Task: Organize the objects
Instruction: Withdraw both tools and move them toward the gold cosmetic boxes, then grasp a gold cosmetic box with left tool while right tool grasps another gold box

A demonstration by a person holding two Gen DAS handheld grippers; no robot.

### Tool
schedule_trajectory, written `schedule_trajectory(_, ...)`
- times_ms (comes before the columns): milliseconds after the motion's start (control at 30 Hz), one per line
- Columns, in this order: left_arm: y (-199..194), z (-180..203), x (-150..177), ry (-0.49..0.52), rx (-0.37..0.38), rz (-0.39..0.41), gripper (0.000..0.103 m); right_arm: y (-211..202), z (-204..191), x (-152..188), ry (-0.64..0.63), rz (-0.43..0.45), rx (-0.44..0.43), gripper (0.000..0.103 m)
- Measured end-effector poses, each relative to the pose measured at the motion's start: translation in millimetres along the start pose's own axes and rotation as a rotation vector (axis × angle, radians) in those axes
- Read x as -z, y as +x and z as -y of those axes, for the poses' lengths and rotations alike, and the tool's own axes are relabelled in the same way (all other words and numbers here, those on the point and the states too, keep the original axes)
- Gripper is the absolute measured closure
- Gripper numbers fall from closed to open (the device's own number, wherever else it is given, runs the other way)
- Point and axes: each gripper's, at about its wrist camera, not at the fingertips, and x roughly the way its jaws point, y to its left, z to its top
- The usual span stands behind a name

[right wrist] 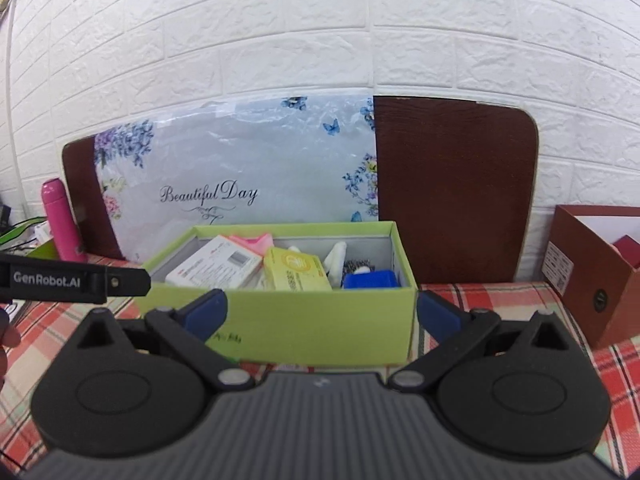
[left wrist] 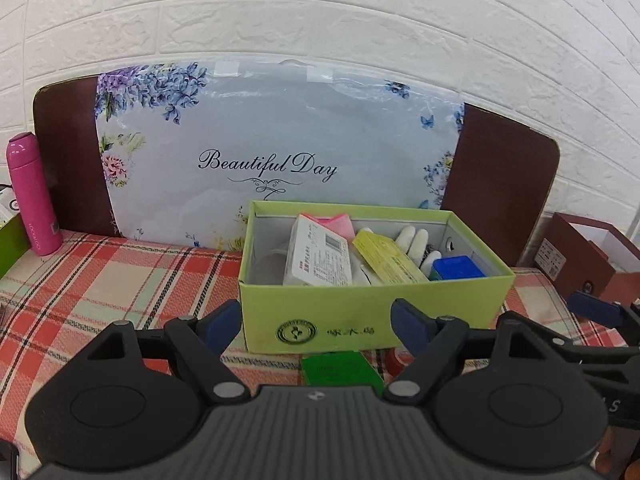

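Note:
An open light-green box [left wrist: 372, 308] [right wrist: 304, 320] stands on the plaid tablecloth. It holds a white medicine carton [left wrist: 316, 258] [right wrist: 216, 266], a yellow carton [left wrist: 390, 258] [right wrist: 296, 274], a pink item [left wrist: 334, 222], a blue block [left wrist: 458, 268] [right wrist: 370, 280] and white gloves [left wrist: 414, 240]. A small green packet [left wrist: 340, 368] lies just in front of the box, between my left gripper's fingers. My left gripper [left wrist: 318, 328] is open and empty before the box. My right gripper [right wrist: 320, 314] is open and empty, its fingers on either side of the box front.
A pink bottle [left wrist: 32, 196] [right wrist: 62, 224] stands at the back left. A floral "Beautiful Day" package [left wrist: 276, 152] leans on a brown board [right wrist: 452, 192] against the white brick wall. A brown open box [left wrist: 588, 256] [right wrist: 592, 272] sits at the right. A red object [left wrist: 400, 358] lies by the green packet.

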Motion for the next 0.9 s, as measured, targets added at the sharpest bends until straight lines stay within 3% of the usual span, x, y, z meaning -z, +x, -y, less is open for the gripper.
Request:
schedule_trajectory(300, -34, 7, 56, -0.010, 0.063, -0.037, 0.018, -64, 3, 45, -0.046, -0.046, -0.012, 0.000)
schedule_trajectory(500, -41, 15, 92, 0.044, 0.142, -0.084, 0.018, -81, 10, 76, -0.024, -0.092, 0.005, 0.000)
schedule_trajectory(700, -34, 26, 107, 0.086, 0.281, -0.121, 0.024, -84, 25, 98, 0.016, -0.159, 0.044, 0.000)
schedule_trajectory(900, 0, 62, 110, 0.171, 0.397, -0.184, 0.036, -93, 55, 105, 0.107, -0.171, 0.113, 0.000)
